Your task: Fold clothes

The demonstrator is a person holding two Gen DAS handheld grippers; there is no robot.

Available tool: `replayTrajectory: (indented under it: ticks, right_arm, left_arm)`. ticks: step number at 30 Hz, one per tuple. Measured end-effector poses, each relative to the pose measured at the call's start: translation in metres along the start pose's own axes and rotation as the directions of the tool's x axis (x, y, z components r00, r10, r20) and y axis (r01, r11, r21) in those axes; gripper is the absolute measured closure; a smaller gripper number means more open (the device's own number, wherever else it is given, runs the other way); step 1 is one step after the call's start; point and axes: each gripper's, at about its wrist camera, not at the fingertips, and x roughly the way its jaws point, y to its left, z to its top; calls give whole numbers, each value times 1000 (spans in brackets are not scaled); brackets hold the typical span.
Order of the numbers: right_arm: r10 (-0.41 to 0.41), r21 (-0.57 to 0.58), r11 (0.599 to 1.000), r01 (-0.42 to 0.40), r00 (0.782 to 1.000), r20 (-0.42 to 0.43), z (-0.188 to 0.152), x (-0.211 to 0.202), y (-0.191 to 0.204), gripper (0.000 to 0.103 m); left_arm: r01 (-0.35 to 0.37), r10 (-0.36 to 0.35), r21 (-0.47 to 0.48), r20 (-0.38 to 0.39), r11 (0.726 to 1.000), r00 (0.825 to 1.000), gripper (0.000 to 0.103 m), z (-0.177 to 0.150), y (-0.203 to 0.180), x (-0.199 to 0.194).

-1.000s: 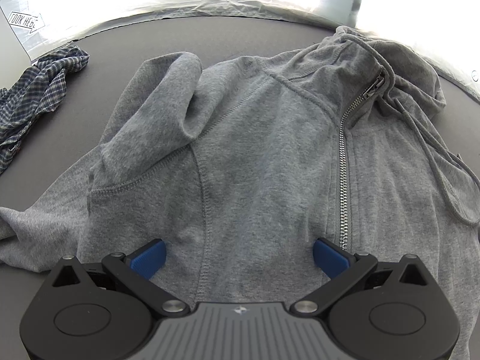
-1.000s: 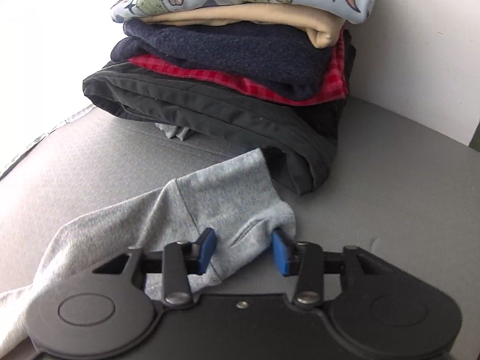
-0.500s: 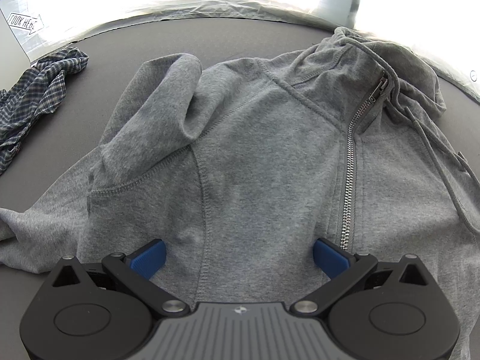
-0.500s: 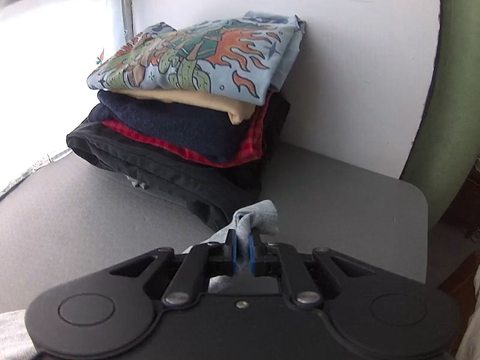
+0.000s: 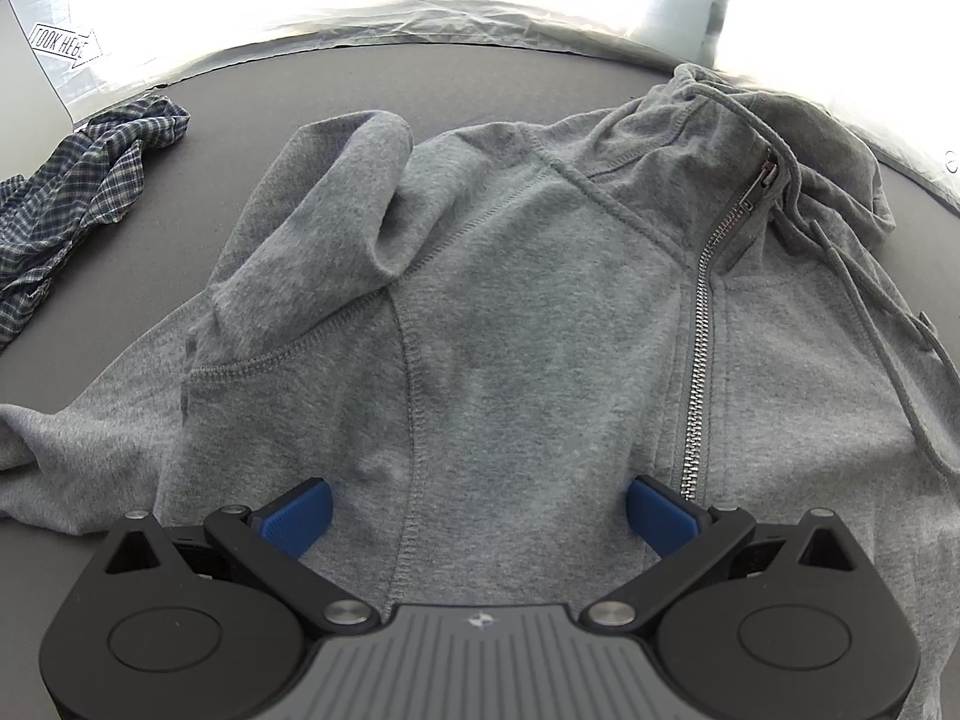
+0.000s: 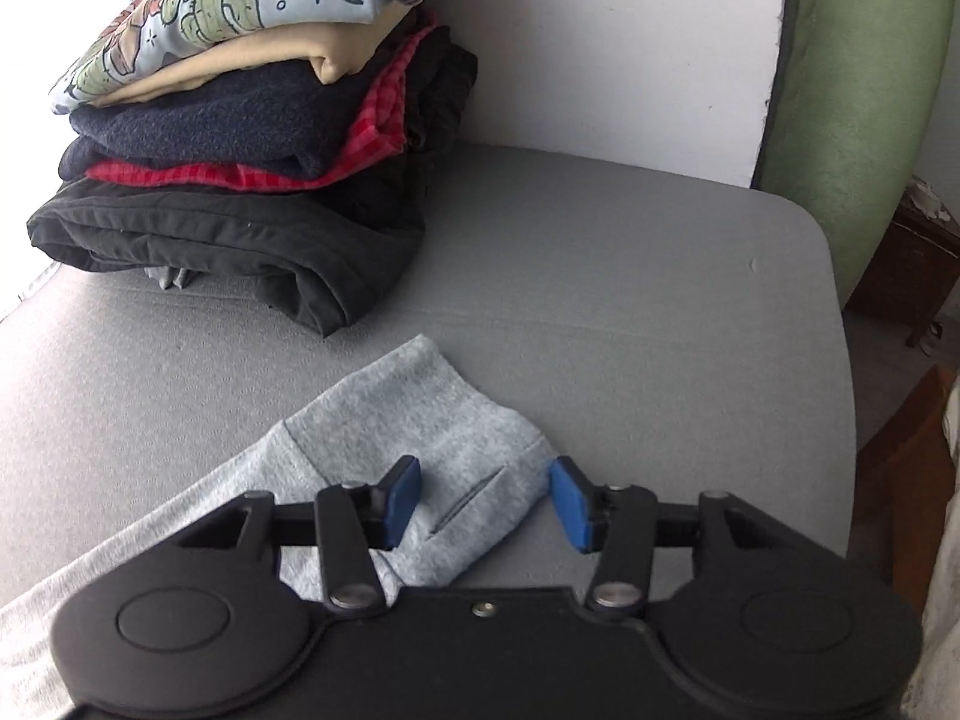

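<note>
A grey zip hoodie (image 5: 528,312) lies front up on the grey table, zipper (image 5: 699,354) running diagonally, hood and drawstrings at the far right. My left gripper (image 5: 477,516) is wide open low over the hoodie's lower front, blue pads apart with cloth between them. In the right wrist view the hoodie's sleeve cuff (image 6: 432,450) lies flat on the table. My right gripper (image 6: 483,501) stands open around the cuff's end, one pad over the cloth, the other just past its edge.
A stack of folded clothes (image 6: 252,120) sits at the table's far left corner against a white wall. A crumpled plaid shirt (image 5: 72,192) lies at the left. The table's right edge (image 6: 840,420) drops off beside a green chair (image 6: 858,90).
My right gripper, shut on the sleeve cuff and lifted half a second ago, has opened and the cuff now lies flat on the table. The hoodie body shifted slightly right under the left gripper.
</note>
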Motion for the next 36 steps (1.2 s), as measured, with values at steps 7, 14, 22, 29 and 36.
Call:
replayTrajectory:
  ticks: [7, 14, 22, 29, 36]
  right_arm:
    - [36, -103, 994, -30, 998, 57, 13, 5, -4, 96]
    - [6, -111, 994, 2, 998, 70, 36, 23, -25, 95]
    - [91, -227, 971, -76, 994, 54, 0, -27, -11, 72]
    - [452, -298, 814, -499, 866, -215, -105, -115, 49, 72]
    - [617, -317, 540, -780, 623, -481, -197, -176, 121, 59]
  left_arm:
    - [-52, 49, 63, 53, 997, 997, 0, -22, 6, -34]
    - [-94, 96, -24, 61, 995, 994, 0, -60, 52, -67]
    - [-126, 127, -47, 14, 991, 992, 0, -121, 112, -81]
    - [-4, 3, -89, -19, 996, 1000, 0, -158, 146, -84]
    - [90, -91, -67, -11, 994, 996, 15, -168, 142, -83]
